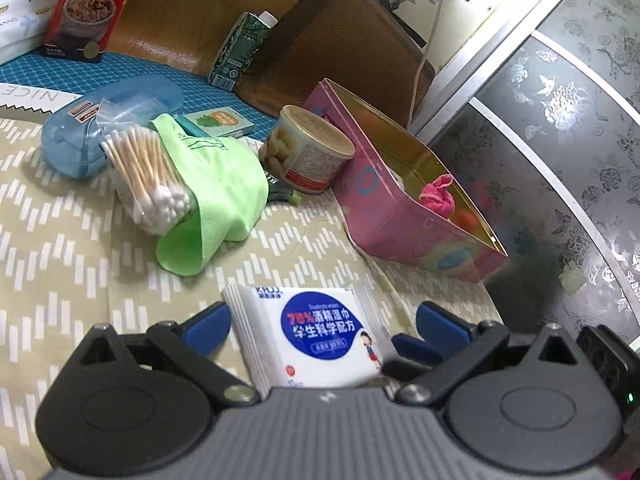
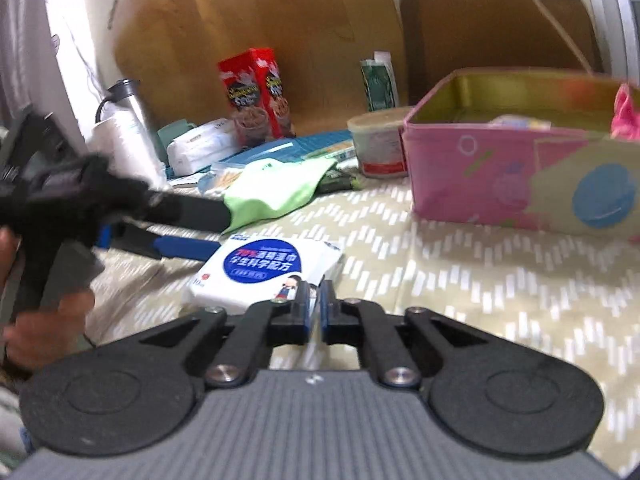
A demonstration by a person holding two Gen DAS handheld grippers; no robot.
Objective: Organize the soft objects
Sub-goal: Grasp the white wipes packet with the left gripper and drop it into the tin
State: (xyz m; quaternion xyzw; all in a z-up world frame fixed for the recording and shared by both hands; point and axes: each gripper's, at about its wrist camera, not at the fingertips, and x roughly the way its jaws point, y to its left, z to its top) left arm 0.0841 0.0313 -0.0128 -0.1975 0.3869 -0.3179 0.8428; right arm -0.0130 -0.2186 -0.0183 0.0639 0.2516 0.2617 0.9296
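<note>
A white wet-wipes pack [image 1: 316, 334] with a blue label lies on the patterned cloth between the open fingers of my left gripper [image 1: 324, 324]; the fingers do not press on it. In the right wrist view the pack [image 2: 266, 270] lies just ahead of my right gripper [image 2: 316, 300], which is shut and empty. The left gripper [image 2: 160, 224] reaches in from the left there. A green cloth [image 1: 216, 196] lies beyond the pack, with a bag of cotton swabs [image 1: 146, 172] against it. A pink tin box [image 1: 400, 204] holds a pink soft item [image 1: 438, 196].
A food can [image 1: 308, 148], a blue plastic case [image 1: 104, 128], a green carton [image 1: 240, 52], a red snack box [image 1: 94, 4] and a tissue pack [image 1: 20, 20] stand behind. A patterned cabinet door [image 1: 560, 140] is on the right. A thermos [image 2: 128, 116] stands far left.
</note>
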